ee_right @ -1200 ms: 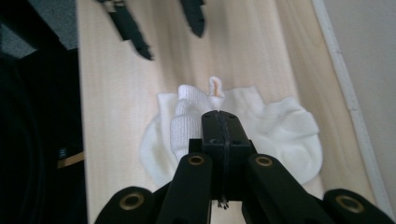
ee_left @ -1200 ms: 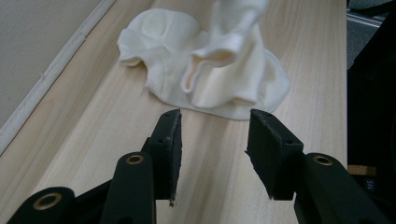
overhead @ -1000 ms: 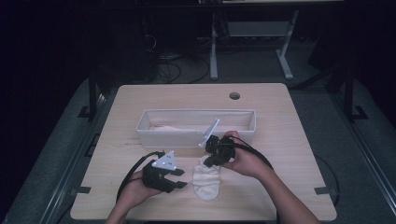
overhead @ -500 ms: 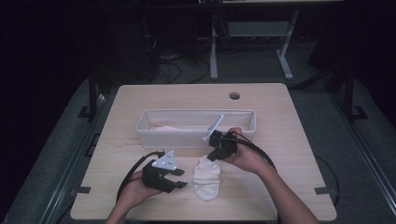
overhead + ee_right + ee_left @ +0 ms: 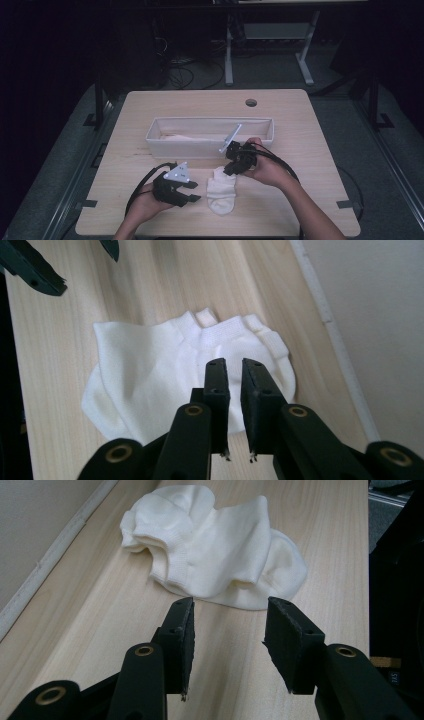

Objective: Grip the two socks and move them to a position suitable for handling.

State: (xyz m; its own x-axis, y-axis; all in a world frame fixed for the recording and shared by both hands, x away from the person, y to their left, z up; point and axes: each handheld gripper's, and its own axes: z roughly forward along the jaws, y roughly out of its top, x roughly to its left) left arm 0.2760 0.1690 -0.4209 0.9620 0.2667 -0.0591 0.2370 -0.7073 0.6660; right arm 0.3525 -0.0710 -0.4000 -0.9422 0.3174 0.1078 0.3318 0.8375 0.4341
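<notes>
While the wooden table (image 5: 310, 150) fills centre frame with the white bin (image 5: 210, 142) across its middle, the white sock (image 5: 221, 190) lies crumpled lower centre, below the bin. Right gripper (image 5: 235, 165) hovers at the sock's upper end; its jaws have just been opening to a narrow gap with nothing pinched, probably a release. Left gripper (image 5: 187, 192) rests lower left, jaws spread and empty, aimed at the sock, likely for a grab.

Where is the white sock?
In the high view the sock lies flat on the table, between both tongs, just in front of the white tray.
</notes>
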